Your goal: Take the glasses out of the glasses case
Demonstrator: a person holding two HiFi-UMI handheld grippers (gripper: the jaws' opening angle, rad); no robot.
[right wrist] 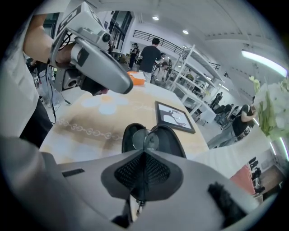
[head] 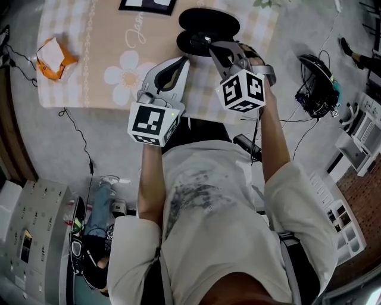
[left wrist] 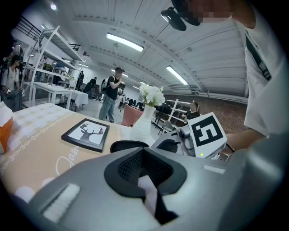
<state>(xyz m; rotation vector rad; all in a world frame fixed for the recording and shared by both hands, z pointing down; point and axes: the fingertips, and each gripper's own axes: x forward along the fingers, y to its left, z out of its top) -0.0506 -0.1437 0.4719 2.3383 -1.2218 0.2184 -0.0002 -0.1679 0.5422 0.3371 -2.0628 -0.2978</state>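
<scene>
An open black glasses case (head: 208,27) lies at the far middle of the cloth-covered table (head: 89,83). My right gripper (head: 209,43) points down into the case and is shut on the glasses (right wrist: 146,140). Their round lenses stand just past its jaw tips, between the case's two halves (right wrist: 171,137). My left gripper (head: 186,59) hovers just left of the case with its jaws shut and nothing in them. In the left gripper view, the case (left wrist: 124,145) shows past the closed pads, with the right gripper's marker cube (left wrist: 205,133) beside it.
A framed deer picture (head: 149,5) lies beyond the case and an orange-and-white packet (head: 53,58) sits at the table's left end. A white vase of flowers (left wrist: 146,122) stands behind the case. Cables and gear (head: 315,89) lie on the floor to the right.
</scene>
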